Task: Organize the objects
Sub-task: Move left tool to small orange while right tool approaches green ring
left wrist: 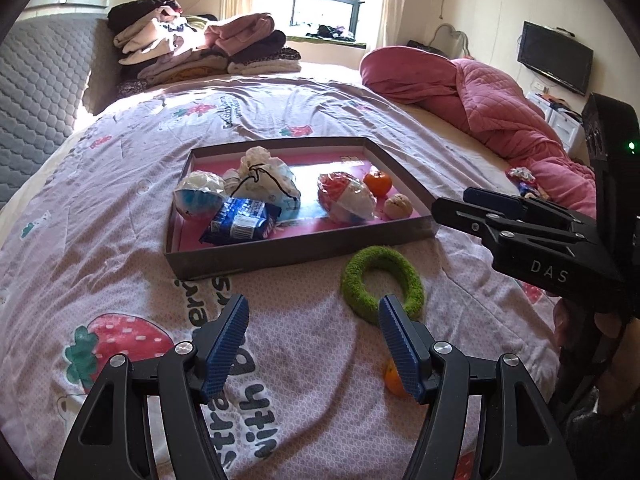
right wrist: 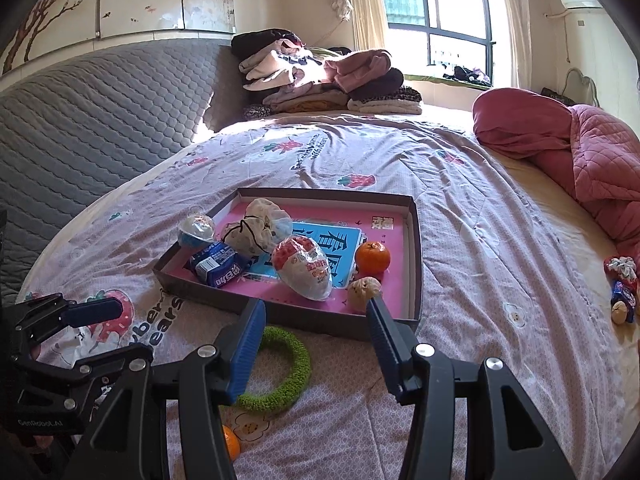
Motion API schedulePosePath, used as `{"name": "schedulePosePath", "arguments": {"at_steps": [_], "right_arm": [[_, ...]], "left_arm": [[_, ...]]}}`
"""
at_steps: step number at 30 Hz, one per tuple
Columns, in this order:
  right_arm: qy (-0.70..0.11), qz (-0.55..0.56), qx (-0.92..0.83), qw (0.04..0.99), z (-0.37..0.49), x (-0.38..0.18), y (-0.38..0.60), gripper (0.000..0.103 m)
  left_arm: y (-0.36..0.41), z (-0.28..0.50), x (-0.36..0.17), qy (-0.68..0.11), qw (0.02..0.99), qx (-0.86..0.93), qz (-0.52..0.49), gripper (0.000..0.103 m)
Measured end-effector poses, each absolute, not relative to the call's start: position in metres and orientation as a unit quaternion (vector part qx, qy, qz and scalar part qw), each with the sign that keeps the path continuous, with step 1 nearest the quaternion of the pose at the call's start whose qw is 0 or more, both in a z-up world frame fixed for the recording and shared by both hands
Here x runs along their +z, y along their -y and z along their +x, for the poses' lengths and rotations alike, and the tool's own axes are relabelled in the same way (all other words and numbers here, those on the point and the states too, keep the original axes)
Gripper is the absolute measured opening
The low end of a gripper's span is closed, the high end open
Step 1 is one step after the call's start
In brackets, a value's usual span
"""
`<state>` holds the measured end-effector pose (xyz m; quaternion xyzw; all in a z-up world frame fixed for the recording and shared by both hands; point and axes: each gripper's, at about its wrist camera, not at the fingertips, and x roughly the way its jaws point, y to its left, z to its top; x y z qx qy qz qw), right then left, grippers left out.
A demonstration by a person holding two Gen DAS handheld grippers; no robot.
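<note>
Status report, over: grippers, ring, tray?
Left gripper and right gripper open, empty. Green ring on bedspread, outside tray. Nothing blocking.

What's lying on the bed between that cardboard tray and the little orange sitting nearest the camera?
A fuzzy green ring lies on the bedspread between the tray and the loose orange. The left wrist view shows it best; the right wrist view shows it partly hidden by a finger.

A shallow brown box [right wrist: 414, 248] with a pink floor lies flat on the bedspread, holding wrapped snacks, a drawstring pouch [right wrist: 256, 232], a tangerine [right wrist: 372, 257] and a walnut [right wrist: 363, 289]. Just outside its near wall, at 6 o'clock, lies a fuzzy green ring [right wrist: 294, 376], flat. Nearer still rests a second tangerine [right wrist: 231, 442].
</note>
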<state>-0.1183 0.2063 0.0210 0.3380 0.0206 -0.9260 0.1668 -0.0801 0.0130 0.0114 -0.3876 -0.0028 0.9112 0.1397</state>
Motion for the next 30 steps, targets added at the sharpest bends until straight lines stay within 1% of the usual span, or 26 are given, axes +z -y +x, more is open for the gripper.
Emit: {"name": "schedulePosePath", "arguments": {"at_steps": [16, 30], "right_arm": [[-0.035, 0.360, -0.916, 0.175, -0.112, 0.006, -0.196, 0.052], [-0.044, 0.399, -0.897, 0.183, -0.122, -0.020, -0.191, 0.052]], "left_arm": [[-0.044, -0.053, -0.006, -0.029, 0.174, 0.898, -0.404, 0.069], [-0.063, -0.045, -0.017, -0.043, 0.210, 0.885, -0.414, 0.069]]}}
